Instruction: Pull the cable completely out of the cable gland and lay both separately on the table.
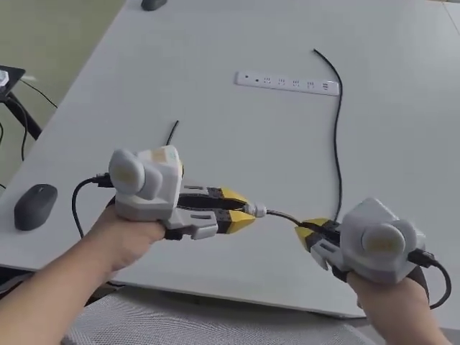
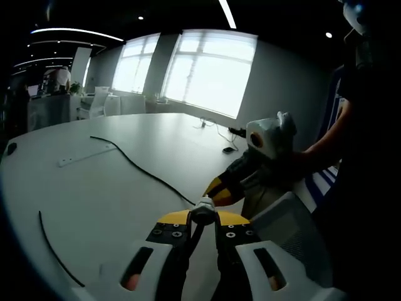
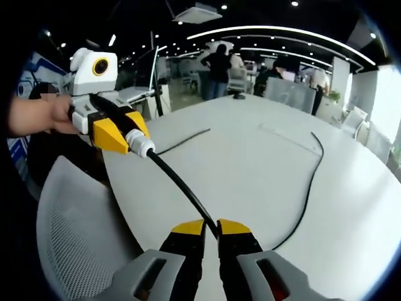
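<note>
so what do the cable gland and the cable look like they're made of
The cable gland looks like plastic: pale grey-white, smooth, matte. The cable has a black flexible jacket, likely rubber or PVC, with a faint sheen and soft bends.

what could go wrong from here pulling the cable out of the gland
1. The left gripper holds the cable gland only at its jaw tips; a hard tug may pop it loose.
2. The right gripper pinches the thin cable, which may slide through instead of pulling free.
3. Both hang near the table edge by a chair; a dropped gland may fall off.
</note>
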### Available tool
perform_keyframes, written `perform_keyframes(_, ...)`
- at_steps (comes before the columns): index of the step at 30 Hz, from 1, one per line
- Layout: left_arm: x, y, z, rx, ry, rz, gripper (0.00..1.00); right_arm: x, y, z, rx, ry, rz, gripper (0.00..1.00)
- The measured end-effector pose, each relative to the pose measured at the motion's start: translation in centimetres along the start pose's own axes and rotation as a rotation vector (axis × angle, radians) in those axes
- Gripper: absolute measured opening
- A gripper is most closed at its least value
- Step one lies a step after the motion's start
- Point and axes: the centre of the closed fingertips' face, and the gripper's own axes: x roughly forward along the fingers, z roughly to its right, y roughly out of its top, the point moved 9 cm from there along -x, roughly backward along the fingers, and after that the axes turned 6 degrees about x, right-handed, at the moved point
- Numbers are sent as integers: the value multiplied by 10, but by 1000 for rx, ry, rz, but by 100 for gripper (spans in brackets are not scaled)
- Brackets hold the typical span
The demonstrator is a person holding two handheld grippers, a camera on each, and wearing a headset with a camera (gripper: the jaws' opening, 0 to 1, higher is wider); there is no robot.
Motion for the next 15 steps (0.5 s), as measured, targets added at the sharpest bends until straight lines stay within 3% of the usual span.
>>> perform_keyframes(3,-2,0,-2,-2,6,2,15,-6,7,-2,-63,11,-2,9)
perform_keyframes(6,-4,1,-3,-2,10,5,15,-13,20,-8,-185,13,16,11)
perform_keyframes(11,-4,0,-2,-1,4,4,15,-12,42,-32,-347,43,50,11)
perform_keyframes(15,-3,-1,-2,-3,3,1,15,-5,50,-48,-453,61,52,10)
